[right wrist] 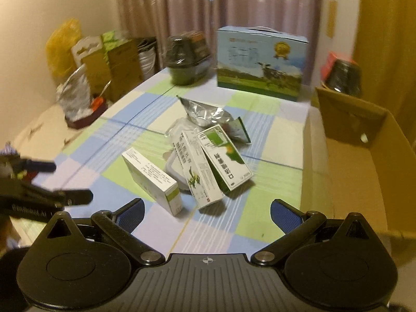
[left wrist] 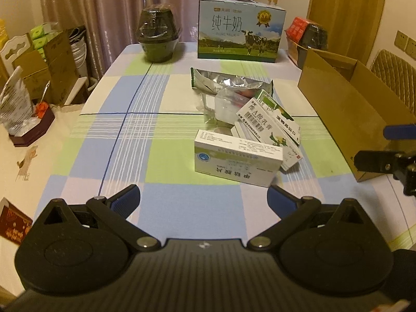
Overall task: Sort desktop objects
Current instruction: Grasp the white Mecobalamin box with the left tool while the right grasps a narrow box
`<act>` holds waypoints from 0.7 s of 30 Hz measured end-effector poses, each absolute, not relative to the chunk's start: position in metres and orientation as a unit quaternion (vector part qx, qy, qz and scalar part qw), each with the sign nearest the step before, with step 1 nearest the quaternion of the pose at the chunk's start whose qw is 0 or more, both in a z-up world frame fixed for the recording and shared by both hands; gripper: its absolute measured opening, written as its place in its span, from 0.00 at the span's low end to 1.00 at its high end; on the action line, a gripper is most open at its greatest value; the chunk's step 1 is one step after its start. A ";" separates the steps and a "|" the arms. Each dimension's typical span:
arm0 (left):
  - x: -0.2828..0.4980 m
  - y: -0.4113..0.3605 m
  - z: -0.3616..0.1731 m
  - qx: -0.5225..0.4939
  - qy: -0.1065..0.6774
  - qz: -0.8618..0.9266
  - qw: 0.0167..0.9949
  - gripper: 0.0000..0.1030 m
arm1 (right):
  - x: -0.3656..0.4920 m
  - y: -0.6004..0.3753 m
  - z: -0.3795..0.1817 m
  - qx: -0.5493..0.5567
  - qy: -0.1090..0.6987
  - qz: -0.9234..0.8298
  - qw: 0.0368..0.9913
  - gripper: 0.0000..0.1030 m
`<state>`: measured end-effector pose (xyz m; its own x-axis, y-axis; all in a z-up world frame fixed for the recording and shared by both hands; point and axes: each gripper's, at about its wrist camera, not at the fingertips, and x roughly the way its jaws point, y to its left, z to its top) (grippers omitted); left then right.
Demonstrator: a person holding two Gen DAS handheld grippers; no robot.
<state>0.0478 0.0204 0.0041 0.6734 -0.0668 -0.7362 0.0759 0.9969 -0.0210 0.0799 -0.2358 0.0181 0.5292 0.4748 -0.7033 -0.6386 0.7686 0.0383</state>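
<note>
With both my left fingers (left wrist: 204, 200) and right fingers (right wrist: 206, 212) spread and empty, I should straddle the nearest box (left wrist: 238, 160) squarely before carrying it to the carton (right wrist: 364, 171) at the bench's right edge.

In the left wrist view a heap of medicine boxes (left wrist: 260, 135) sits right of centre on the table (left wrist: 130, 135), the nearest box (left wrist: 238, 160) lowest in the frame. A foil pouch (left wrist: 231, 82) lies just above the heap, touching it. Higher still, at the table's far edge, stand a milk carton (left wrist: 240, 30) at upper centre and a wrapped pot (left wrist: 158, 36) to its left. A cardboard box (left wrist: 356, 104) fills the right side. Stacked cartons (left wrist: 52, 62) occupy the left edge, off the table.
</note>
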 end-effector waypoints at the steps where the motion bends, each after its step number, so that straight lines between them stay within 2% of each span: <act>1: 0.051 0.022 0.002 0.008 0.404 -0.040 0.914 0.99 | 0.083 -0.234 0.015 -0.118 0.364 0.328 0.864 0.98; 5: 0.067 0.025 -0.004 0.014 0.412 -0.055 0.909 0.99 | 0.096 -0.224 -0.002 -0.151 0.360 0.354 0.850 0.97; 11: 0.088 0.025 -0.014 0.026 0.421 -0.070 0.904 0.99 | 0.123 -0.210 -0.034 -0.183 0.369 0.374 0.831 0.72; 16: 0.103 0.023 -0.022 0.029 0.427 -0.077 0.901 0.99 | 0.146 -0.203 -0.058 -0.196 0.374 0.369 0.828 0.64; 21: 0.114 0.021 -0.029 0.024 0.430 -0.086 0.898 0.99 | 0.162 -0.196 -0.075 -0.196 0.378 0.388 0.818 0.51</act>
